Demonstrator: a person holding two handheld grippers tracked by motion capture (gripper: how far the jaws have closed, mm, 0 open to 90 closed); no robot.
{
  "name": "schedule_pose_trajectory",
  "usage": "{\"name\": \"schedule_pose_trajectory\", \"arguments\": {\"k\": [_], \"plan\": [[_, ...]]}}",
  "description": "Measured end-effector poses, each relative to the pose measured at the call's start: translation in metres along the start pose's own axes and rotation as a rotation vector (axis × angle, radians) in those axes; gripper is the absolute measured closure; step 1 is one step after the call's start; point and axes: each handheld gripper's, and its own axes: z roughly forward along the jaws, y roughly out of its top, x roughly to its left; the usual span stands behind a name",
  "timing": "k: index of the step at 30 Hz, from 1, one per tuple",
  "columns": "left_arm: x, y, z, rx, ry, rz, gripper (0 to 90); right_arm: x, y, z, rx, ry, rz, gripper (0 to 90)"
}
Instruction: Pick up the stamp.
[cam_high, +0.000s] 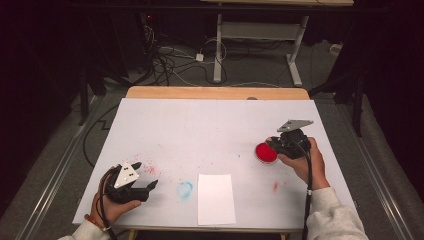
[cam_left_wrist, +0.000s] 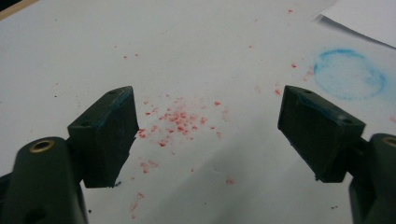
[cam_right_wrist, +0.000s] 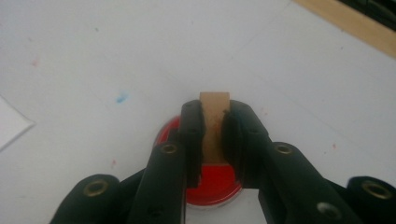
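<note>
Right tool (cam_high: 280, 145) held over the near-right part of the white tabletop (cam_high: 215, 125), grey plate on top, cable trailing back along the sleeve. Just left of it, touching or nearly so, a round red ink pad (cam_high: 265, 153). Toward the person and left of it, a white paper sheet (cam_high: 216, 198); a blue ring stain (cam_high: 184, 189) beside that. Left tool (cam_high: 142, 181) low at the near-left corner, jaws apart, red specks (cam_high: 150, 169) just beyond its tips.
</note>
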Motion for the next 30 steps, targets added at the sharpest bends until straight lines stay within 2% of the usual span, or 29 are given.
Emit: {"name": "schedule_pose_trajectory", "arguments": {"k": [6,7,14,19,25,26,30], "plan": [[0.0,0.0,0.0,0.002,0.001,0.003,19.6,0.002,0.007,-0.022,-0.075,0.003,0.012,76.3],[0.0,0.0,0.0,0.004,0.002,0.005,19.5,0.003,0.01,-0.031,-0.097,0.0,0.007,76.3],[-0.001,0.0,0.001,0.007,0.002,0.008,19.6,0.009,0.016,-0.048,-0.133,-0.027,-0.022,76.2],[-0.001,0.0,0.001,0.011,0.001,0.013,19.5,0.011,0.016,-0.047,-0.124,-0.034,-0.025,76.2],[-0.001,0.0,0.001,0.012,0.001,0.015,19.5,0.01,0.013,-0.037,-0.097,-0.033,-0.027,76.2],[-0.001,0.0,0.001,0.012,0.0,0.015,19.5,0.01,0.01,-0.03,-0.072,-0.026,-0.028,76.2],[-0.001,0.0,0.001,0.013,0.0,0.015,19.5,0.009,0.006,-0.02,-0.039,-0.026,-0.026,76.2]]}}
